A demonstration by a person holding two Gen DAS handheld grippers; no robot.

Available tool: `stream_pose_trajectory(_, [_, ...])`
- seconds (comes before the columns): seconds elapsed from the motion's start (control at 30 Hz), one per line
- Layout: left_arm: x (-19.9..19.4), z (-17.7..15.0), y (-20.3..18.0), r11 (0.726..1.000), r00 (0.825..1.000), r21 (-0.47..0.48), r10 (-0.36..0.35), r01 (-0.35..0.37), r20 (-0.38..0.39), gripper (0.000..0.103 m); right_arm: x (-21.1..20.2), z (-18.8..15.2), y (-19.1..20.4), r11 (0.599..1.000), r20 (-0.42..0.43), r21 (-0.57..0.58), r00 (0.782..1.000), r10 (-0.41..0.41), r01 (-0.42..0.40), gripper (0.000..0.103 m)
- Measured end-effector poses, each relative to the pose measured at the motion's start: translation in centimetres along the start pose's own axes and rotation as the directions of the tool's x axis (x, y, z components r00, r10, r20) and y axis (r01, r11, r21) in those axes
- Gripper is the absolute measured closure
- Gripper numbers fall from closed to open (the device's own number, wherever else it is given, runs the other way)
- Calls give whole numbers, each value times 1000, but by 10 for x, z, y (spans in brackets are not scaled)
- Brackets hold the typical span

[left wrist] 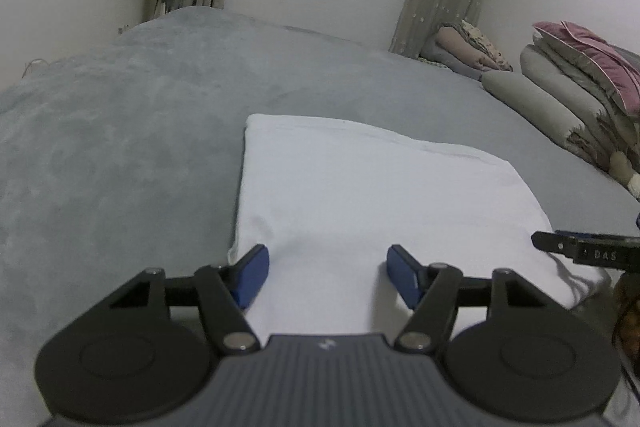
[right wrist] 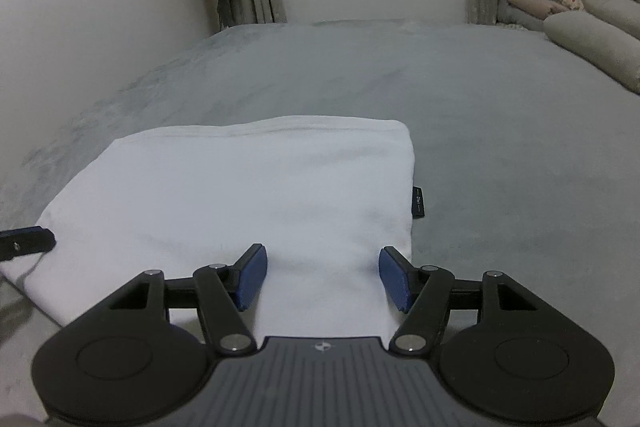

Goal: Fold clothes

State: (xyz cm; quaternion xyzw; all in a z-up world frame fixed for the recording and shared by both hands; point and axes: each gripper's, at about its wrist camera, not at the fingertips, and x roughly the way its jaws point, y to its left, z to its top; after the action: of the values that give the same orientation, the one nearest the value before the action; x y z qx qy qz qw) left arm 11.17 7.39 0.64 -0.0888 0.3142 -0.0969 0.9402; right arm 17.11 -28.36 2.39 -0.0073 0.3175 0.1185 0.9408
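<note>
Your left gripper (left wrist: 328,271) and right gripper (right wrist: 323,273) both gape wide over the folded white cotton garment (right wrist: 248,195). It lies flat on the grey plush bedspread (right wrist: 500,115), gripped by neither.

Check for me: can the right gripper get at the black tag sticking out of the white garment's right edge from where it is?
Probably yes. The right gripper is open over the white garment, and the black tag lies just ahead to its right, nothing lying between.

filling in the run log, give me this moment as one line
task: fold clothes | left gripper: open over near edge | right gripper: open over near edge | white garment: folded flat on grey bed cover
</note>
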Motion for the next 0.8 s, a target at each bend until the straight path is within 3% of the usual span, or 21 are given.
stream_pose_trajectory(0.17, [-7,17,1,1000,1000,-30,0,0,6,36,-4,1,8,999,18,-37,999,-35,35,40])
stream_pose_trajectory(0.23, [-17,33,-1,999,998,-32,-14,16,67,23,-8,6,13,999,34,-44,999,-21,23,39])
stream_pose_trajectory(0.3, [-16,47,-2,999,995,-37,-35,38,89,19,-7,12,18,999,43,-32,999,10,-9,37])
stream_pose_trajectory(0.4, [15,59,-6,999,1000,-46,-3,4,12,19,6,21,28,997,25,-52,998,52,-51,37])
stream_pose_trajectory(0.53, [58,50,-2,989,984,1,144,-145,-105,24,26,26,38,981,-20,-182,998,62,-64,35])
stream_pose_trajectory(0.7, [51,37,9,994,991,26,112,-110,-68,24,27,29,1,970,-41,-214,993,107,-114,34])
stream_pose_trajectory(0.8, [49,40,12,993,990,10,122,-122,-72,24,28,29,-23,984,-59,-149,995,85,-93,22])
